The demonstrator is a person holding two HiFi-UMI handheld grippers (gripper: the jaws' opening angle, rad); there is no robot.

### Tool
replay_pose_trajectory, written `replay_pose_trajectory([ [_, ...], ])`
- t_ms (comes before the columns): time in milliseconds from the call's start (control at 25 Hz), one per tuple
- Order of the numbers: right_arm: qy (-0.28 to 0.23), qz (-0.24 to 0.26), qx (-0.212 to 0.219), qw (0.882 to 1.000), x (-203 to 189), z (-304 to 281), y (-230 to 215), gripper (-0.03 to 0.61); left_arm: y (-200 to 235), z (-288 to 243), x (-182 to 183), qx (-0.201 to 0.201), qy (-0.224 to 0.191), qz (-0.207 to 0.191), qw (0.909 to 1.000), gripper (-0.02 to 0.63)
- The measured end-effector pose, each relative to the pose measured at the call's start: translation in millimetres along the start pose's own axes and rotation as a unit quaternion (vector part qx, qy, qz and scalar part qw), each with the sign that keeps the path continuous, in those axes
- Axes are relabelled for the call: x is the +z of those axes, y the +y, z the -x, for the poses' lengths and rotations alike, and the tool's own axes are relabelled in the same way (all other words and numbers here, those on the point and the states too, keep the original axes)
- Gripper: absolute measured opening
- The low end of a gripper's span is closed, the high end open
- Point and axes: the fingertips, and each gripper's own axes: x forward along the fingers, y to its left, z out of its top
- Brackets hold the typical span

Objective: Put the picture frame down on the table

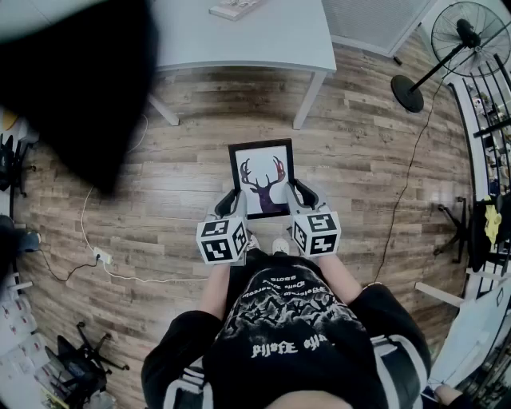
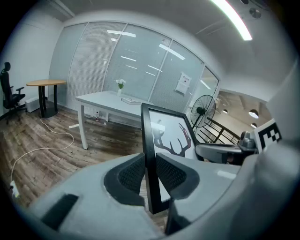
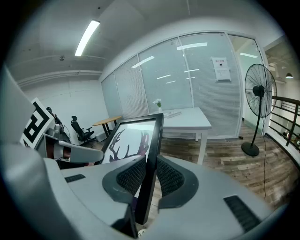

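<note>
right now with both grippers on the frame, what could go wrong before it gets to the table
1. The left gripper and right gripper each pinch only a thin side edge of the picture frame. If the hands pull apart or twist against each other, it could slip from the jaws and drop onto the wood floor.
2. The table holds a flat stack near its far side, so the frame needs to land clear of it.
</note>
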Motion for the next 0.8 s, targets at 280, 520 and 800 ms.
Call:
replay_pose_trajectory([
  [280,0.003,-0.016,-0.021,1.000,-17,38,-13,0.072,-33,12,-18,-0.010,0.020,-0.013,0.9997,0.084],
  [520,-0.002,-0.035,-0.011,0.999,-18,41,-12,0.072,-34,16,-19,-0.009,0.015,-0.014,0.9998,0.084],
  [800,-0.012,-0.034,-0.025,0.999,-9,23,3,0.074,-11,12,-3,-0.020,0.008,-0.029,0.9994,0.084],
])
